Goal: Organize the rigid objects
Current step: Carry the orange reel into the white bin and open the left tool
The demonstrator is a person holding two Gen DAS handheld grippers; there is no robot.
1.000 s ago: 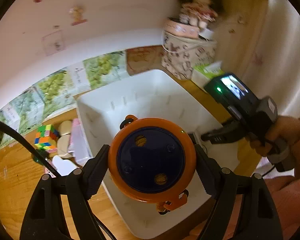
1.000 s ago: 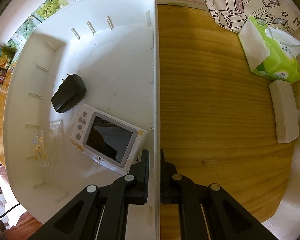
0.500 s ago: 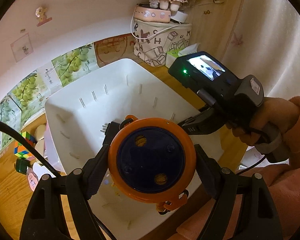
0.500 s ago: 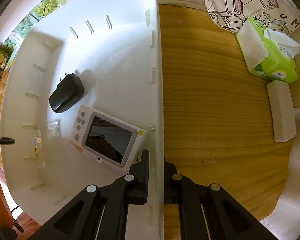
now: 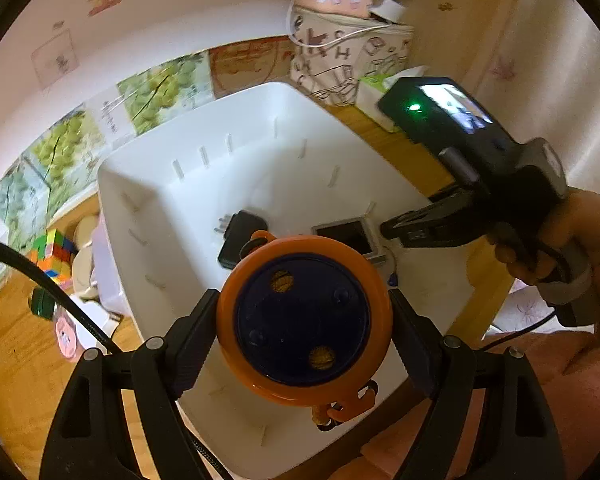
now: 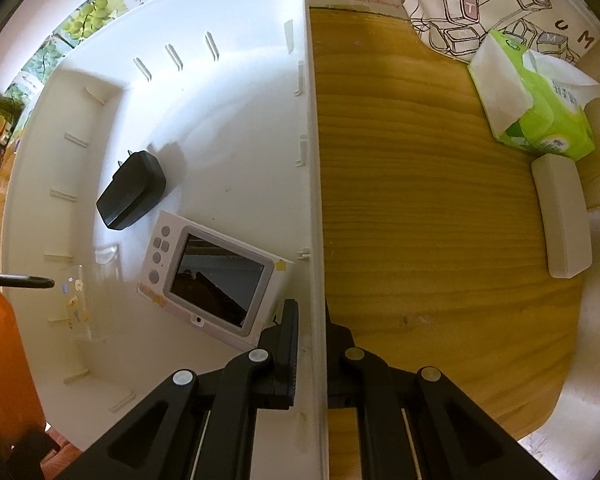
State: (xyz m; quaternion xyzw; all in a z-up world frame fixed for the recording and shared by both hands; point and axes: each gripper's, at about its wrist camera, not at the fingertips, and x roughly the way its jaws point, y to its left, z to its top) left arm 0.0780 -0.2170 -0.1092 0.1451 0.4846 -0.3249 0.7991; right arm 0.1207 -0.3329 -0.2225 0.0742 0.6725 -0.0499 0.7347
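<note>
While a wooden bench (image 6: 420, 200) spreads to its right, the right hand-held gripper (image 6: 310, 344) pinches the near-side wall of a large white bin (image 6: 236, 92), one finger inside and one outside. Held over the bin's near edge, the left hand-held gripper (image 5: 304, 320) clamps a round orange and navy toy (image 5: 303, 322) between both fingers. Ahead of the right hand-held gripper, on the bin floor, lie a white screen device (image 6: 216, 276) and, farther left, a black plug adapter (image 6: 132, 196).
</note>
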